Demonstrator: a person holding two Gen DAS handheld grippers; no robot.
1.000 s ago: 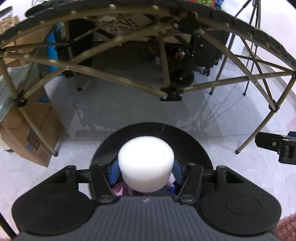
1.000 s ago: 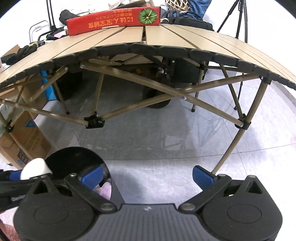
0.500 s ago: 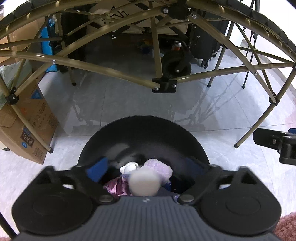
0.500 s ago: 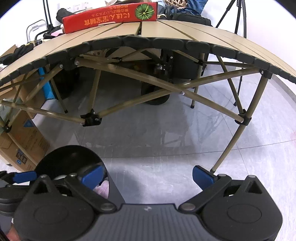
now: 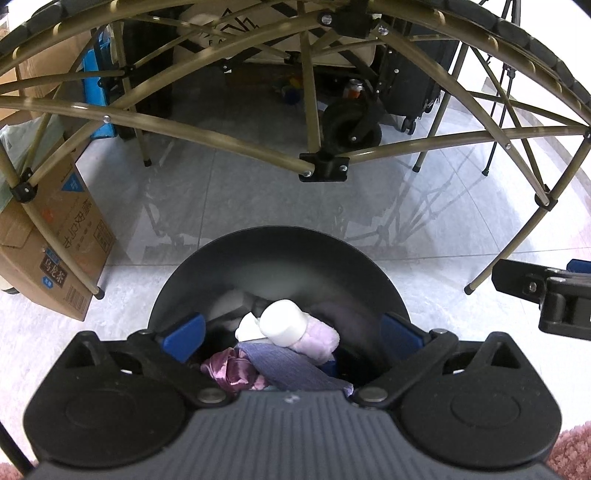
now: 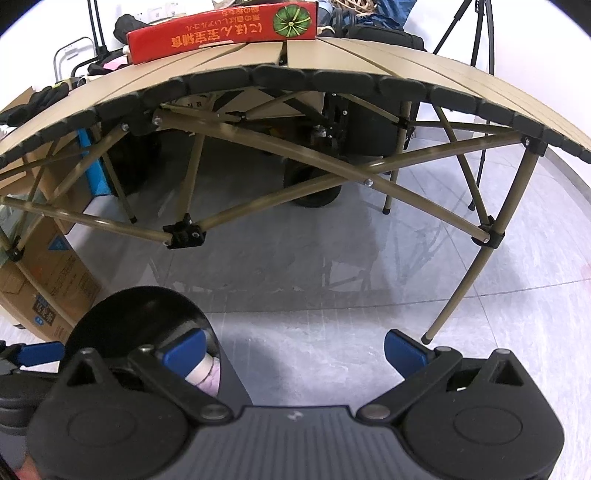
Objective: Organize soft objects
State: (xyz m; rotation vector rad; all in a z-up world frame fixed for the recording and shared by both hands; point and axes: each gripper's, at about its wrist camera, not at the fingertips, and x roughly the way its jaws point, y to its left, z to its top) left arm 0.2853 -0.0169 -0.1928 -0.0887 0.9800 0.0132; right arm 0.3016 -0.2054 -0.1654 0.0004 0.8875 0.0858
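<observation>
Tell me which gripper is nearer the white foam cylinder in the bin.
Left. The left gripper is right above the black bin, open, with the white foam cylinder lying below between its fingers. The right gripper is off beside the bin, over bare floor.

One black bin point(image 5: 280, 258), one white foam cylinder point(image 5: 283, 322), one lilac plush roll point(image 5: 317, 338), one pink satin cloth point(image 5: 229, 371), one grey-blue cloth point(image 5: 284, 367), one folding bench point(image 6: 369, 55), one red box point(image 6: 221, 31), one cardboard box point(image 5: 62, 236)

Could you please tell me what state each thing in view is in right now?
Left claw: open, holding nothing.
Right claw: open, holding nothing.
White foam cylinder: lying on its side atop the pile in the bin.
Black bin: upright on the floor, holding soft items.
Red box: lying flat on the table.
</observation>
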